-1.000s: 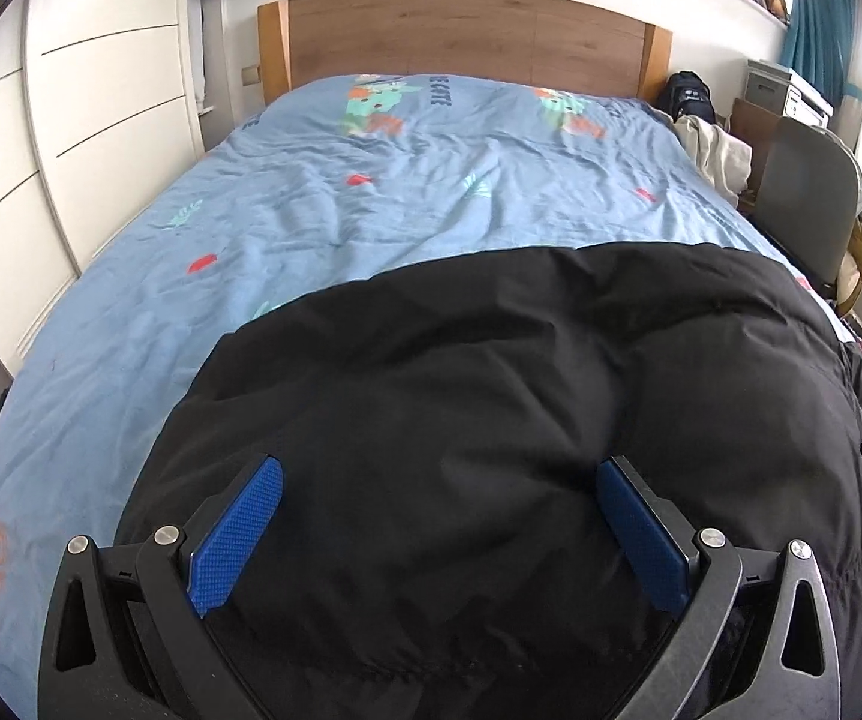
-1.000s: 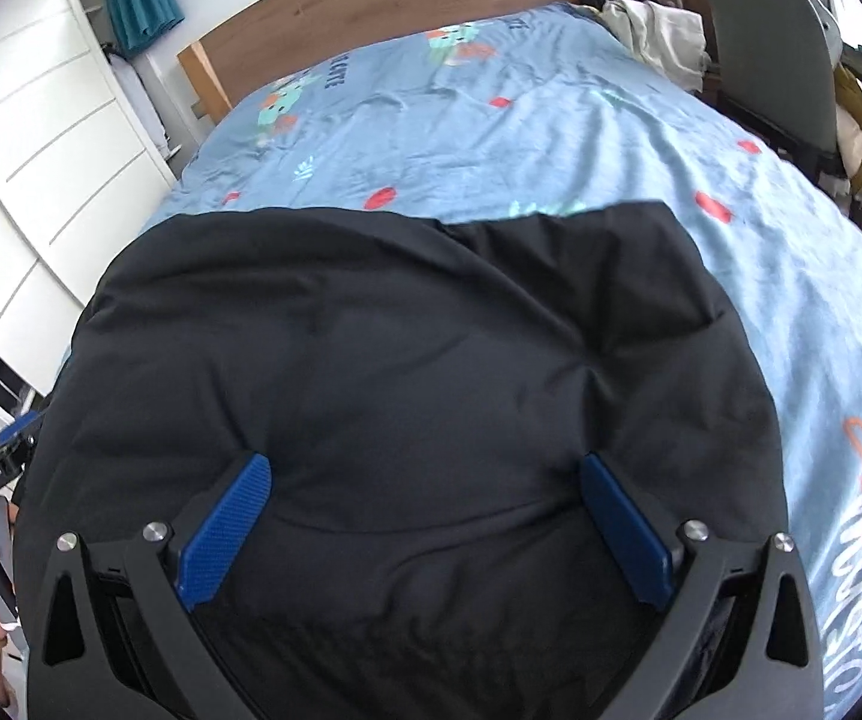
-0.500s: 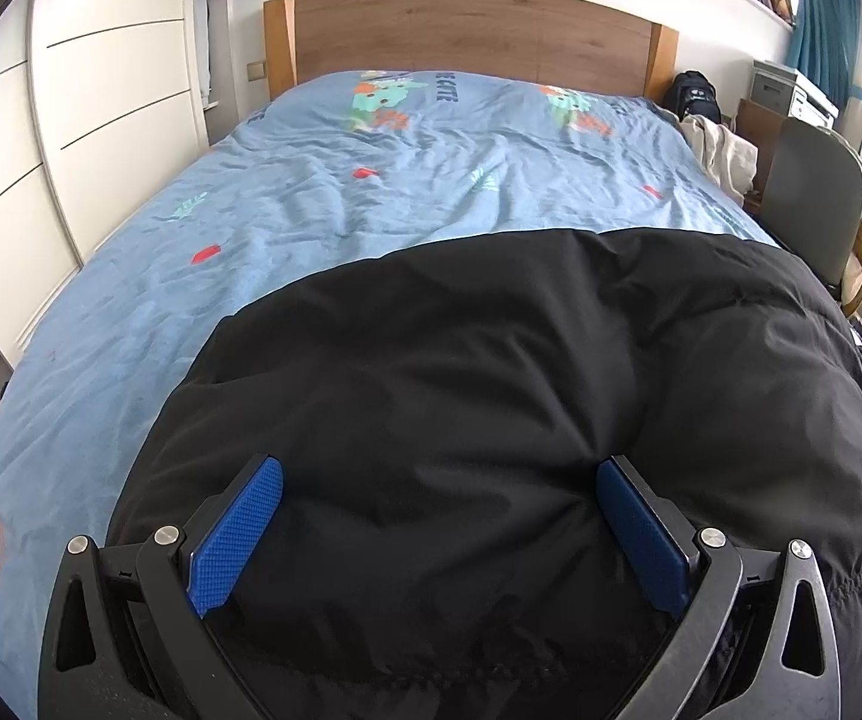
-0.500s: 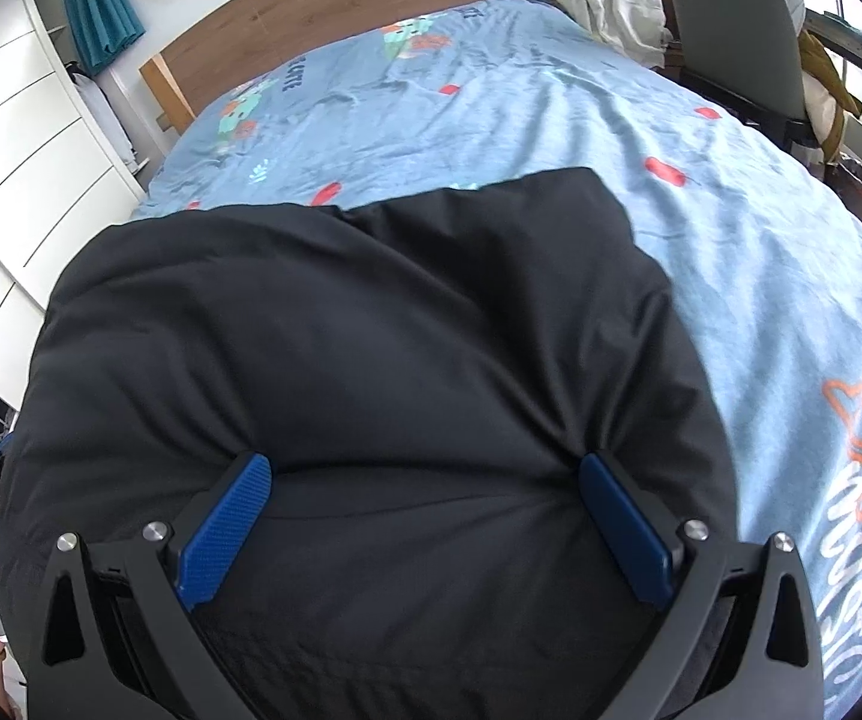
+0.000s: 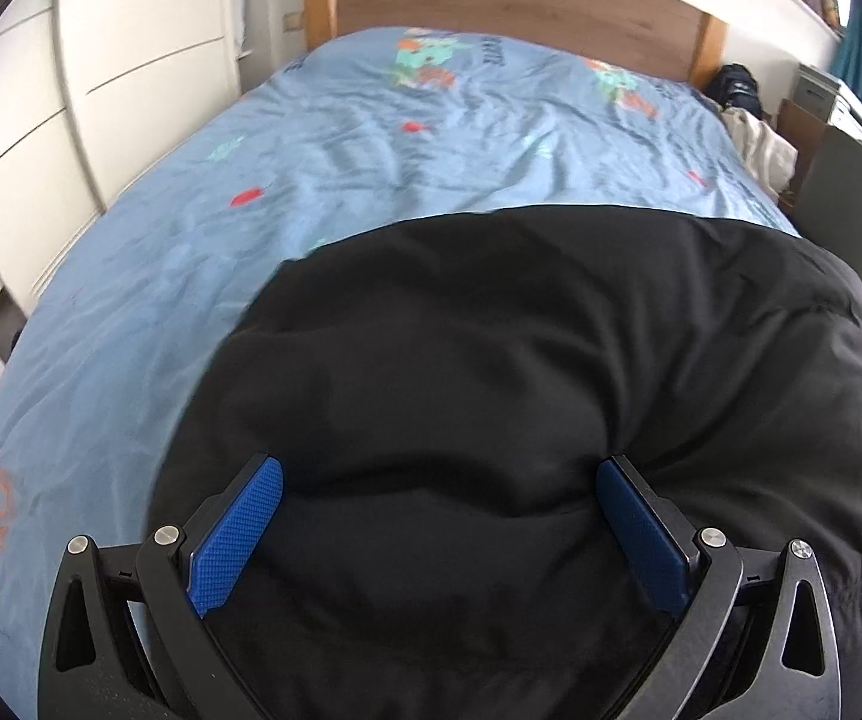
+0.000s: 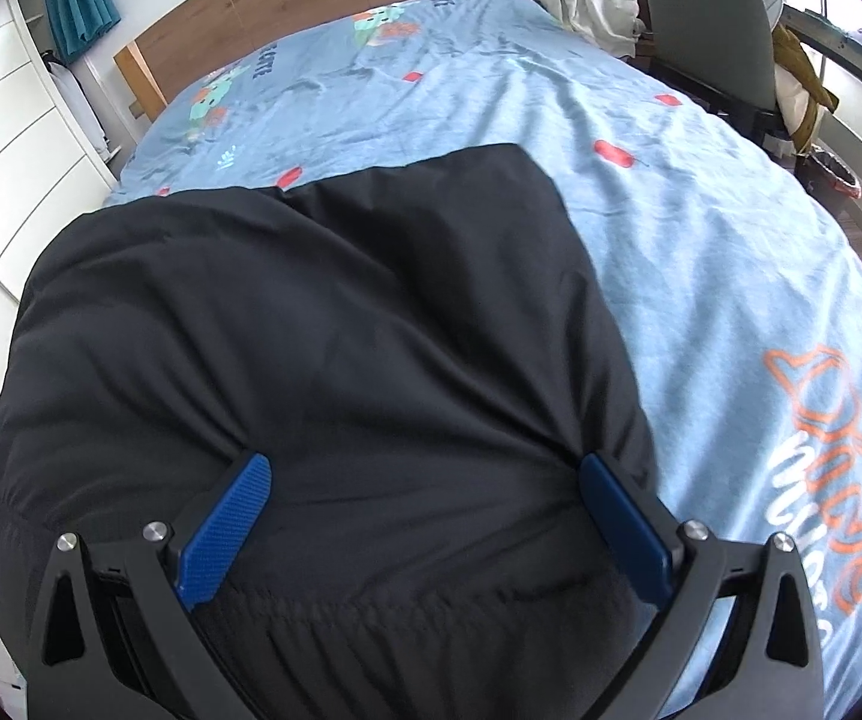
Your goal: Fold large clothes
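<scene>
The bed (image 5: 203, 276) stretches away ahead of both grippers, and the black coat (image 5: 520, 372) lies on it, bulging up between and just ahead of the fingers. It looks puffy, soft and light but bulky, with a slick shell — likely to slide and spring back when pressed. The left gripper (image 5: 439, 531) and right gripper (image 6: 425, 522) each stand wide apart, fabric billowing between the pads, nothing pinched. A stitched hem near the right gripper seems the firmest hold.
</scene>
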